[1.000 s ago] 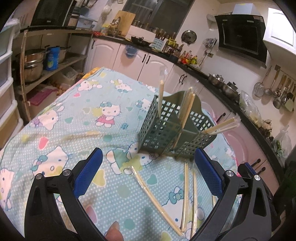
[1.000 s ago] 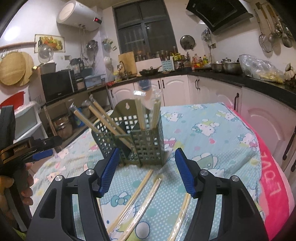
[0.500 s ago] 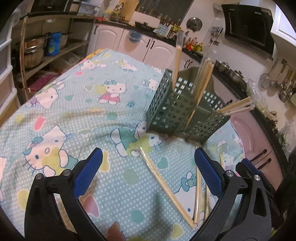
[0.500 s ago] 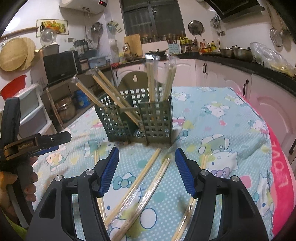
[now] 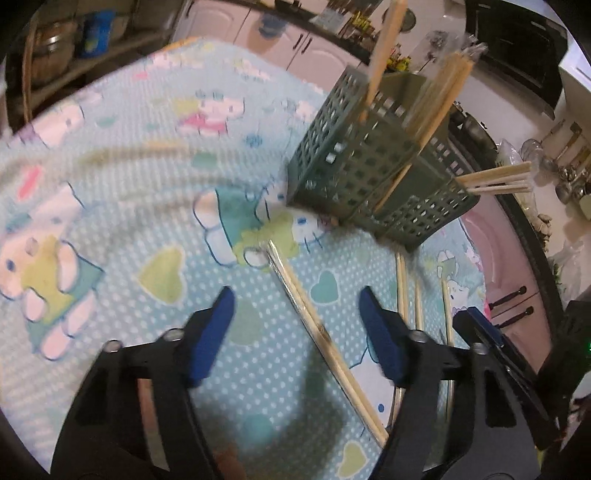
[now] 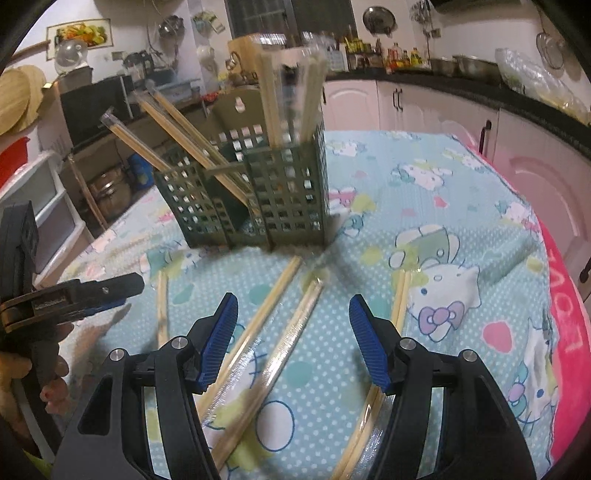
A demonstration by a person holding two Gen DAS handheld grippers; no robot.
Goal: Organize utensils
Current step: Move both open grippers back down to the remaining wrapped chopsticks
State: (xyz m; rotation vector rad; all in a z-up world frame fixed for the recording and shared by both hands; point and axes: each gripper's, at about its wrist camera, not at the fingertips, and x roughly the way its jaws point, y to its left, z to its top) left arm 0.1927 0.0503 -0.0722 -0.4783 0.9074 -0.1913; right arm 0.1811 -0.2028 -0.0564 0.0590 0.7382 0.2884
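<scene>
A green lattice utensil holder (image 5: 373,177) (image 6: 255,199) stands on the Hello Kitty tablecloth with several wrapped chopstick pairs standing in it. More wrapped pairs lie loose in front of it. My left gripper (image 5: 295,325) is open and empty, low over one loose pair (image 5: 317,328) that runs between its fingers. My right gripper (image 6: 293,332) is open and empty, low over a loose pair (image 6: 291,339), with another pair (image 6: 258,317) to its left and one (image 6: 397,306) by the right finger. The left gripper's side shows at the left of the right wrist view (image 6: 74,295).
The tablecloth (image 5: 129,155) covers the table; its pink edge (image 6: 565,332) is at the right. Kitchen cabinets (image 6: 424,107) and a counter with pots stand behind. A shelf with pots (image 5: 55,33) is to the left.
Both grippers have moved forward and down toward the loose chopsticks and the holder. The left gripper's fingers have narrowed somewhat around one pair. Nothing has been gripped.
</scene>
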